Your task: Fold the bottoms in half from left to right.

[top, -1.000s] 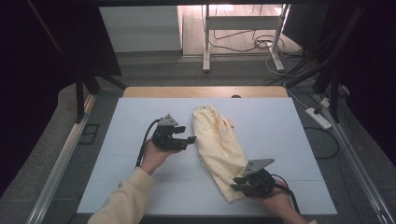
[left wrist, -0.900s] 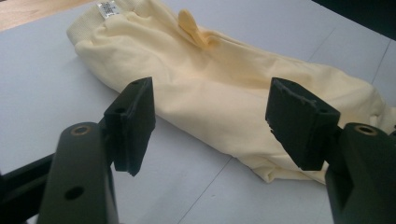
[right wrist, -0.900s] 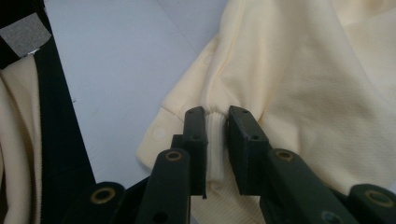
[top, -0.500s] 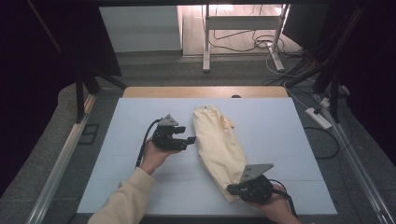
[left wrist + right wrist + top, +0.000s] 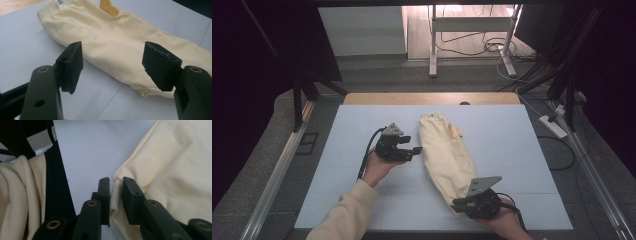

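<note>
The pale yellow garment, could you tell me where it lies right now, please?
In the high view the pale yellow garment lies diagonally mid-table on the white mat, between the left tool and the right tool, which pinches its near end.

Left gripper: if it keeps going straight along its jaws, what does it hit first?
Most likely the pale yellow garment. The left gripper points across the table at the garment's side edge, jaws open, with a strip of bare surface between. Depth is hard to judge; it may skim over the cloth.
</note>
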